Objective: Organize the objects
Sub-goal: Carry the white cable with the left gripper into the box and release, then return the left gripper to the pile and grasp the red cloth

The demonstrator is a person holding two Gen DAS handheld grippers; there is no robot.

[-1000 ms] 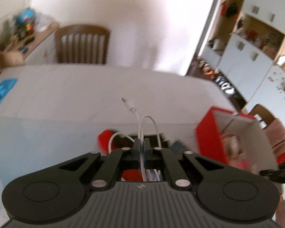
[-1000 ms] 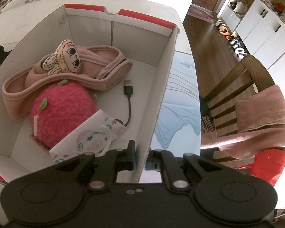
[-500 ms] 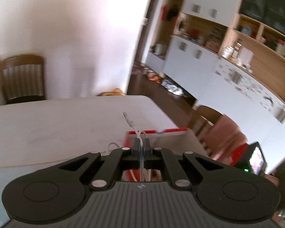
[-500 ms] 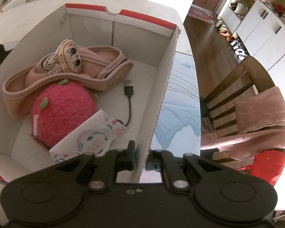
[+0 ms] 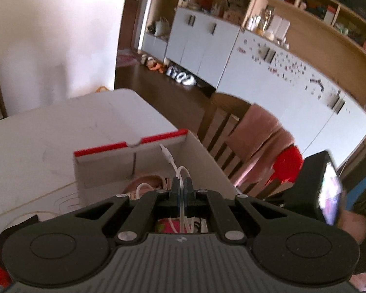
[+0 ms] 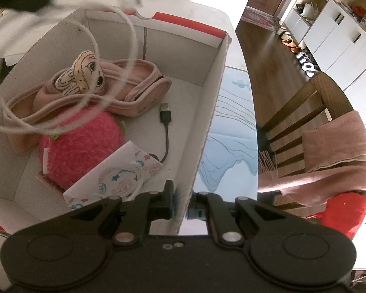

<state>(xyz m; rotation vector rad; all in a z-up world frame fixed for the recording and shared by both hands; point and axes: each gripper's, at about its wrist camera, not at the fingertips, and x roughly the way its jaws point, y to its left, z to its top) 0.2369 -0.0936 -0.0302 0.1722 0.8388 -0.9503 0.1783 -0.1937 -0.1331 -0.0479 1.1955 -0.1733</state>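
Two grippers are seen at one open white cardboard box with a red rim [image 6: 202, 112]. The left gripper [image 5: 182, 185] is closed on a thin white cable [image 5: 180, 171], whose loops hang blurred above the box interior in the right wrist view [image 6: 131, 48]. The right gripper [image 6: 181, 202] is clamped on the near right wall of the box. Inside the box are laid a pink fabric headband with a cartoon face [image 6: 85, 73], a fuzzy pink strawberry-shaped plush [image 6: 83, 146], a black USB cable [image 6: 166, 122] and a white printed pouch [image 6: 117, 178]. The box is placed on a white table [image 5: 48, 134].
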